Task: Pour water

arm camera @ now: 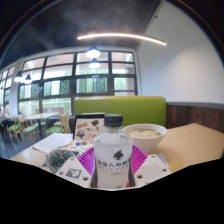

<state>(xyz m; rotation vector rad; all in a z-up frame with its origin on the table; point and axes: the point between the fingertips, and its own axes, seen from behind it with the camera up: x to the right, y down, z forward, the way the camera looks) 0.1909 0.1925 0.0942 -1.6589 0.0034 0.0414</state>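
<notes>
A clear water bottle [112, 150] with a white cap and a white label stands upright between my fingers. The pink pads [89, 158] press against both of its sides, so my gripper [112, 162] is shut on it. Beyond the bottle, slightly to the right, a white bowl [146, 131] sits on the light wooden table [190, 145]. The bottle's base is hidden below the fingers.
A patterned card or box [87, 127] stands beyond the bottle to the left. A dark patterned object [63, 156] and an open booklet [49, 143] lie further left. A green bench back [125, 108] runs behind the table, with windows above it.
</notes>
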